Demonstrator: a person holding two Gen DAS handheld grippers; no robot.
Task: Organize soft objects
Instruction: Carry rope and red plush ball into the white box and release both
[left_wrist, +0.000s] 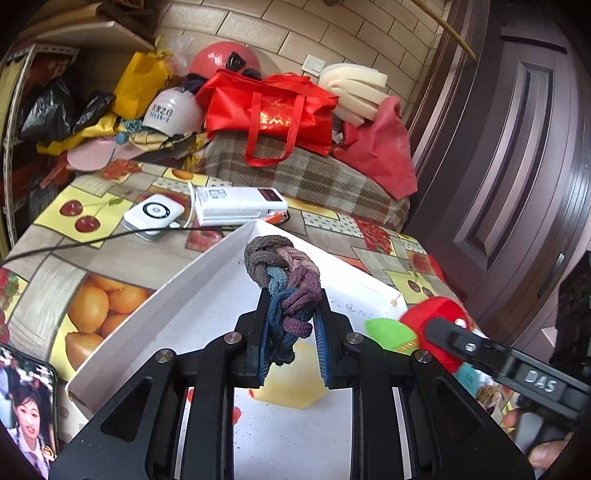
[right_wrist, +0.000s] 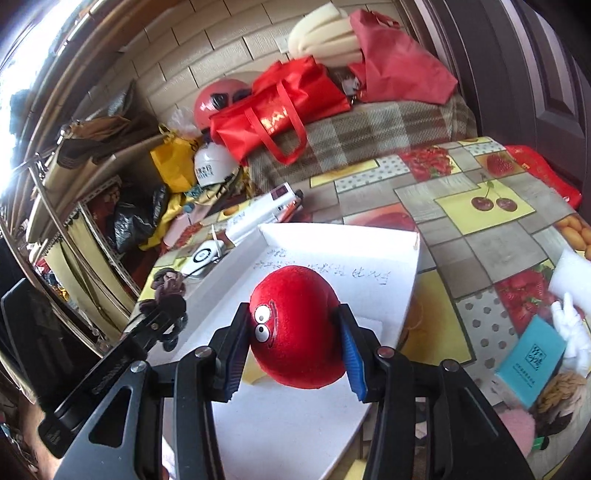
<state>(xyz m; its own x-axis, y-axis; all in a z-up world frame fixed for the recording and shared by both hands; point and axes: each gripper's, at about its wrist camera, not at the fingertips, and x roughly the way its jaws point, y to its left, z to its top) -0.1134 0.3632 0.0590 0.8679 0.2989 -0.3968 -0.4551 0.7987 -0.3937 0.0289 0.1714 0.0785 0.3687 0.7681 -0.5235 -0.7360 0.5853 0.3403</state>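
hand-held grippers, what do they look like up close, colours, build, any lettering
Both the left hand-held gripper and the right hand-held gripper are matte black linkage frames with silver round pivot bolts and slotted cutouts. Each finger carries a ribbed blue pad. The right one's side bears embossed lettering reading DAS. No cables or sleeves show on them.

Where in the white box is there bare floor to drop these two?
The box floor is mostly bare: a wide patch between the handwriting and the near edge, under the red plush. A yellow piece lies beneath the hair ties. Outside the right wall, a booklet and white glove crowd the table.
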